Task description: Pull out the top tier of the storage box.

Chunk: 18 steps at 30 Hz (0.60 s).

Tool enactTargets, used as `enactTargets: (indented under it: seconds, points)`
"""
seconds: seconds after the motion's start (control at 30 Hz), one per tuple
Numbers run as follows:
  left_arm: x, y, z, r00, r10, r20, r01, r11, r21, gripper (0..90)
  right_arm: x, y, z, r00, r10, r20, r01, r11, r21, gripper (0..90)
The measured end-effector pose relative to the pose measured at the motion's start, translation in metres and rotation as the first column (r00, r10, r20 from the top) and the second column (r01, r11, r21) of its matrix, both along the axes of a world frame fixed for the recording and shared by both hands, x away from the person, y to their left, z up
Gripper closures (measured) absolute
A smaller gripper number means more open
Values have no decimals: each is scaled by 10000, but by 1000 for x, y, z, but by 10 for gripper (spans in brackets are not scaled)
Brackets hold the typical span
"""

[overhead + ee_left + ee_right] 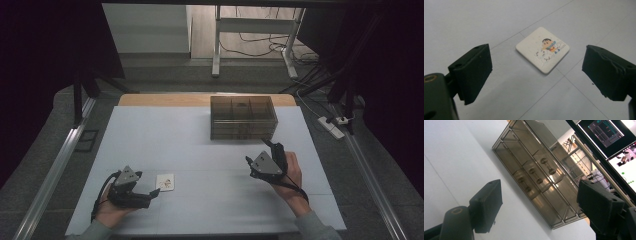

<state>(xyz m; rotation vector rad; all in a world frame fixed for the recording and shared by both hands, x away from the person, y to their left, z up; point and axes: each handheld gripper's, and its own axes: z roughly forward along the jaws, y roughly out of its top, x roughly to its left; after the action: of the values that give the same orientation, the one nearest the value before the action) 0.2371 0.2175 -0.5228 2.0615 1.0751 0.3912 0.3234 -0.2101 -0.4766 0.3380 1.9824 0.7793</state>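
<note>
Approaching the tile (542, 49): you held the left gripper (536, 72) low over the desk (210, 150) with its jaws spread, the one tile lying flat just ahead of them, untouched. Your right gripper (537, 205), jaws likewise spread and holding nothing, faced the one smoked organizer (536, 172) at the desk's far side. By judgement, the next move called for straddling the thin tile's edges and closing. Three knobbed drawers (535, 176) showed in the organizer's front.
</note>
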Motion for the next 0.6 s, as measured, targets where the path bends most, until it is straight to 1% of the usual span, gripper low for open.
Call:
enactTargets:
  seconds: [0.17,0.43,0.5,0.6]
  points:
    - [0,0,0,10000,-3,-8,3,10000,17,94,4,2,1,10000,-14,90,13,10000,18,206]
    - [0,-1,-1,10000,-3,-33,3,10000,53,94,9,4,4,9999,-54,147,56,9999,-132,210]
    - [0,0,-1,10000,-4,-32,4,10000,59,93,10,4,4,9996,-74,257,76,10000,-65,214]
    - [0,0,-1,10000,-4,-27,4,10000,59,94,11,4,4,9998,-50,181,53,9999,-129,215]
